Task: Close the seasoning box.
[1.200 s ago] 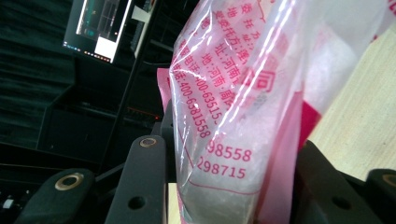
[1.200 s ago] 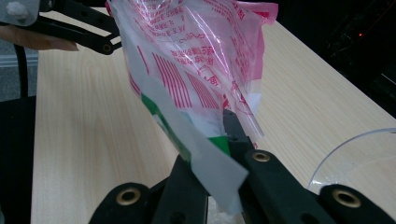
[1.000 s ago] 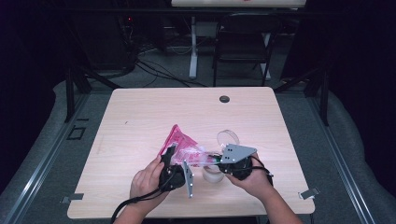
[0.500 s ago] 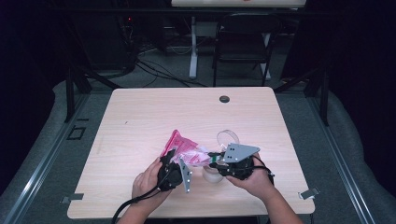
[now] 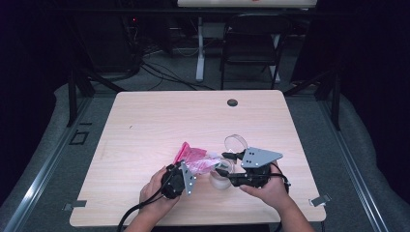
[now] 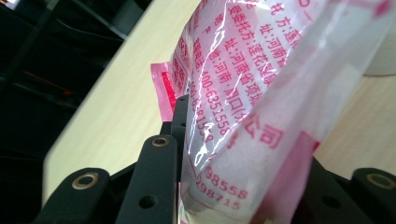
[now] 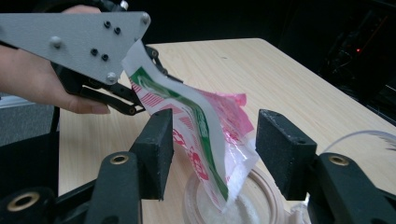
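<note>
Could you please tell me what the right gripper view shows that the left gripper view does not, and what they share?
Right gripper view alone: the bag's open corner hangs into a round clear jar with white powder in it, between the open right claw, whose jaws have just been opening. Left gripper view alone: red print on the bag, close up, and the left claw clamped on it. Both: the pink bag and the wooden table.

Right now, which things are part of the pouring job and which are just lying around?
In the job:
- pink bag
- clear jar
- left hand-held gripper clamping the bag
- right hand-held gripper, open

Lying about:
- jar lid
- black chair
</note>
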A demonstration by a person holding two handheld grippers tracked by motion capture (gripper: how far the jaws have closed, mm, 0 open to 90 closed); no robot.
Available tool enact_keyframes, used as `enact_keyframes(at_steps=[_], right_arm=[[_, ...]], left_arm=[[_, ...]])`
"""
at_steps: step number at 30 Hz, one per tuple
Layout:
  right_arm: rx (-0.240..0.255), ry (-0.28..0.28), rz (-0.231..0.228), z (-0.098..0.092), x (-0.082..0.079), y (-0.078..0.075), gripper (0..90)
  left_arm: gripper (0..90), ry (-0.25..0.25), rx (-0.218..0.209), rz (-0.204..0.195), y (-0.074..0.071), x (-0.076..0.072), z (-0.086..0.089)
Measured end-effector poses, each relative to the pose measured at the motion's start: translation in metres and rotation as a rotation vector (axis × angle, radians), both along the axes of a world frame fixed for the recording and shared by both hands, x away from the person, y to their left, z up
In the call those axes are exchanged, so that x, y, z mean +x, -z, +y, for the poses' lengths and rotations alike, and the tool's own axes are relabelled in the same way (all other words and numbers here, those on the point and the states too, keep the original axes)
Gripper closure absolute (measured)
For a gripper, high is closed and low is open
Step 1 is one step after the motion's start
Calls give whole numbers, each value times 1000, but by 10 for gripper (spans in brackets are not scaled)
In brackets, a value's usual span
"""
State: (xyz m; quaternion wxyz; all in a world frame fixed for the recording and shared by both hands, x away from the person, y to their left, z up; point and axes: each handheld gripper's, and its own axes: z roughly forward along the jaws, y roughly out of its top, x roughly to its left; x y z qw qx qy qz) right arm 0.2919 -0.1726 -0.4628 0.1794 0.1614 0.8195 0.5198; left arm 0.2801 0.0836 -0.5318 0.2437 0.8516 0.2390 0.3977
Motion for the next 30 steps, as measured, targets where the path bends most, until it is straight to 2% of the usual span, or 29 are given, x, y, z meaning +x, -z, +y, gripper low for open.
enact_keyframes(at_steps=[6,10,14,17,19,30], right_arm=[[38,22,14,-9,-3,-1,457],[48,46,7,-14,-7,-1,457],[57,76,0,-20,-10,-2,458],[67,94,3,-24,-11,-1,458],[72,102,9,-26,-12,-1,459],[84,136,4,-33,-16,1,461]], left_arm=[[733,8,-101,92,5,8,7],[733,17,-216,198,12,15,16],[733,19,-303,272,20,21,24],[734,16,-346,301,26,24,28],[734,16,-360,322,29,25,29],[739,10,-433,347,34,31,35]])
